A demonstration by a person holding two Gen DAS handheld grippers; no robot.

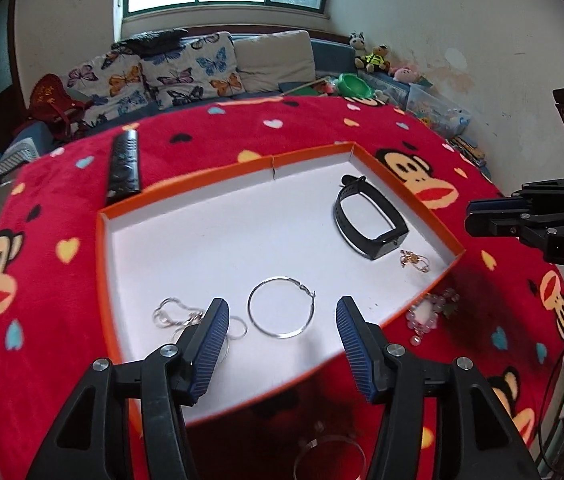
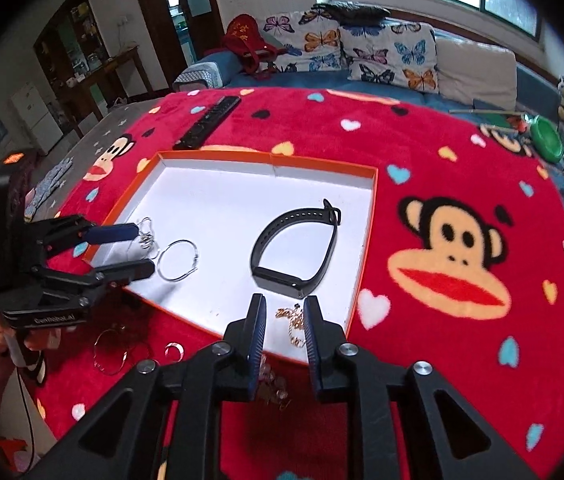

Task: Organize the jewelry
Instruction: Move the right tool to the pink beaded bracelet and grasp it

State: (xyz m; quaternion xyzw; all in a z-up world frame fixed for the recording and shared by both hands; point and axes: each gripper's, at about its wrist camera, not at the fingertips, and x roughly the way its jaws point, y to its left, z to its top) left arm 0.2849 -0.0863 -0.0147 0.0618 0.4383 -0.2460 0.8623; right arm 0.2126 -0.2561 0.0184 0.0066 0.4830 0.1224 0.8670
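— Sorting's partway: the tray [image 1: 410, 184] holds the band [image 2: 296, 248], a hoop [image 1: 280, 307], a silver chain [image 1: 173, 314] near left, and a gold chain [image 2: 294, 322] near right.
— And the grippers?
— The left gripper [image 1: 282, 316] stands wide over the hoop, holding nothing. The right gripper [image 2: 284, 312] is narrow, gold chain between its fingers [image 2: 255, 332]; gripped or freed, I cannot tell.
— What's left?
— Pink beads [image 1: 426, 316], hoops [image 2: 111, 354] and a ring [image 2: 173, 350] on the blanket [image 2: 422, 152] near the tray. A remote [image 1: 123, 166] lies far left, clear.
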